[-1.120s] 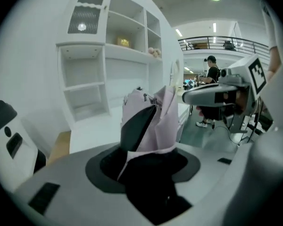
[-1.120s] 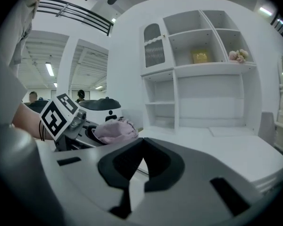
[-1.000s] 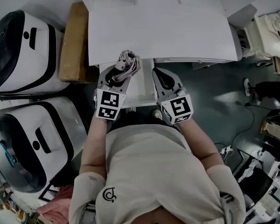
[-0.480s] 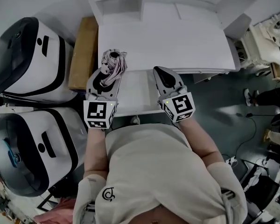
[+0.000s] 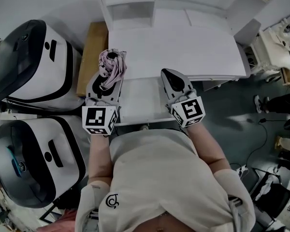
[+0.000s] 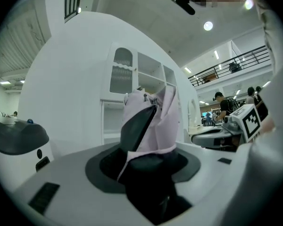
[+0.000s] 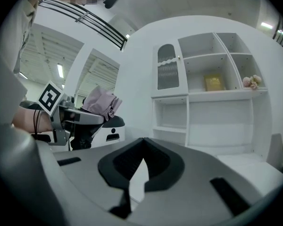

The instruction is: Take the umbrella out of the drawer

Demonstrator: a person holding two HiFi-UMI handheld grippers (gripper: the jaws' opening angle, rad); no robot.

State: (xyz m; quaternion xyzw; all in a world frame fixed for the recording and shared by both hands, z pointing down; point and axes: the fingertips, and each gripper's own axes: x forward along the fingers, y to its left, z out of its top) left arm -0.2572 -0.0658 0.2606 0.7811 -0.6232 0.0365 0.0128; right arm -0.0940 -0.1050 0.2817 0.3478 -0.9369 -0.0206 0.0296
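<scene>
Left gripper [image 5: 109, 76] is up at eleven o'clock from the person's chest, jaws clamped on the pink folded umbrella [image 5: 112, 62], and the umbrella looks clear of the open drawer [image 5: 140, 105], hanging over the front-left corner of the desk [image 5: 183, 47]. Right gripper [image 5: 170, 77] sits at one o'clock, tips pinched together on nothing, so it offers no backup. Here's the worry: in the left gripper view the jaws seem to bite mostly on loose folds of cloth, and I cannot tell whether the shaft inside is caught. If only cloth is pinned, the folds could slide and the umbrella could slip out, dropping back into the drawer at six o'clock of it or down the gap beside the cardboard box [image 5: 92, 57] at nine o'clock. Loose flaps at the top could also catch the desk edge on a quick sweep. And the drawer juts toward the person's body, so a step forward could knock it.
</scene>
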